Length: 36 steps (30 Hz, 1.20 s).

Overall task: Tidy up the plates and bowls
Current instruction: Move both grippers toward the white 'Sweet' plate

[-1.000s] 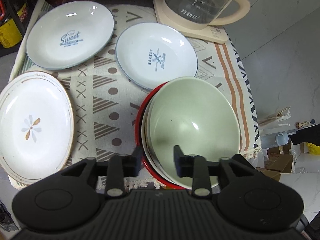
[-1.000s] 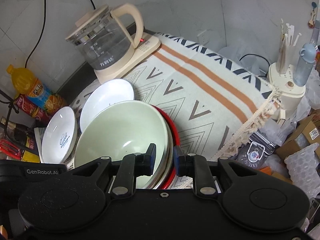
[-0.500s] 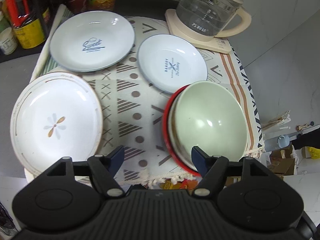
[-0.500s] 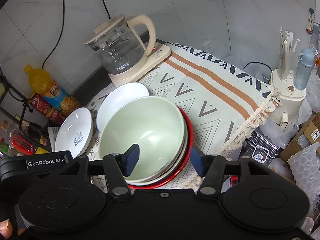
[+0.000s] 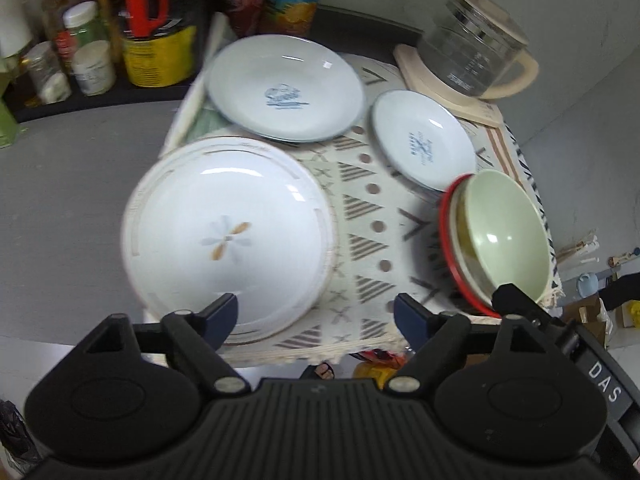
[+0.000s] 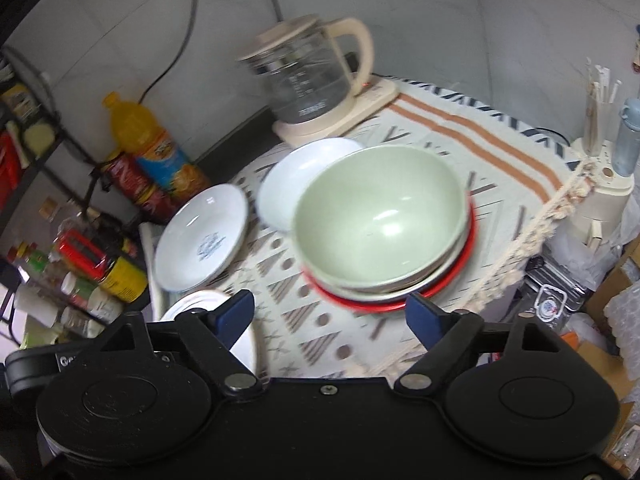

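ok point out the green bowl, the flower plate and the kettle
green bowl [image 6: 380, 216], right wrist view, inner wall near the bottom
flower plate [image 5: 228, 236], left wrist view, on the flower at its centre
kettle [image 5: 470, 54], left wrist view, glass body

Both grippers gape wide — the left gripper [image 5: 316, 314] and the right gripper [image 6: 330, 312] each grip nothing, blue-padded fingers [image 5: 220, 316] spread, both raised above the bench [image 5: 60, 200].

kitchen corner, grey tiled walls [image 6: 500, 20]
patterned fringed tablecloth [image 5: 372, 240] over a table beside a grey counter [image 5: 72, 184]; black wire rack [image 6: 48, 160] of bottles at left; cardboard boxes [image 6: 616, 292] on the floor at right.
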Available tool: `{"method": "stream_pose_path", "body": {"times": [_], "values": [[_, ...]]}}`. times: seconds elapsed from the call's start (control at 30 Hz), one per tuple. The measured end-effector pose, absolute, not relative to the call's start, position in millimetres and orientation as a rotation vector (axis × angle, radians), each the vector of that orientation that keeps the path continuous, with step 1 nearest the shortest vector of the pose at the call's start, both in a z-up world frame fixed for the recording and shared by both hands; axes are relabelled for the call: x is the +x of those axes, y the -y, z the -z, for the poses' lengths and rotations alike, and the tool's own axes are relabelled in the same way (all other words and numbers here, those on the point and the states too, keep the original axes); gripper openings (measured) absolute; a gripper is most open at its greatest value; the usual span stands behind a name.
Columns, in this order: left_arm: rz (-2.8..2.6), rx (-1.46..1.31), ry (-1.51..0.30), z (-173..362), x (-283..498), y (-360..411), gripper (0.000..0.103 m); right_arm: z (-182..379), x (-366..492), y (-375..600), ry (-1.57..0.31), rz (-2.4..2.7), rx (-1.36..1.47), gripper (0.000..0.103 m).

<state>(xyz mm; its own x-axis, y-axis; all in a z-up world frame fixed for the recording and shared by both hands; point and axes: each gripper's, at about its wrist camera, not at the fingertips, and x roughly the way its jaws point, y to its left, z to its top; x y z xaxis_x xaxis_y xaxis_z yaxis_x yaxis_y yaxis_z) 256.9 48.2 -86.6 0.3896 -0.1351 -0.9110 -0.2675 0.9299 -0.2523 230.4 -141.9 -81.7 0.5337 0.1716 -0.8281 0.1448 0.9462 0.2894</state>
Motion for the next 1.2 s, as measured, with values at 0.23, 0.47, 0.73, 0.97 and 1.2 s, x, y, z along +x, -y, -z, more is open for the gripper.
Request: {"method": "stream_pose_path", "body": {"times": [0.23,0.47,0.73,0.97,1.2], "values": [[-0.117,-0.436,-1.155,82.6,235.1,-91.8,0.089,81.0,217.5,91.5,-1.035,-0.096,0.272,0.098],[-0.144,-0.442,-1.147,81.2,222.9,-122.1,0.089,76.5,210.3,61.7,-1.037,-0.144,0.204,0.101],[-0.177,-0.472,-1.158,84.8,213.0,-153.4,0.09,78.3,207.6,36.6,-1.051,-0.18,0.142,0.103],[-0.201,-0.505,-1.149,84.2,209.1,-172.5,0.09,82.7,206.7,23.5,-1.076,-0.187,0.114,0.103],[-0.196,-0.527,-1.127,82.4,216.7,-180.9,0.089,84.5,212.9,13.2,-1.089,-0.205,0.078,0.103]]}}
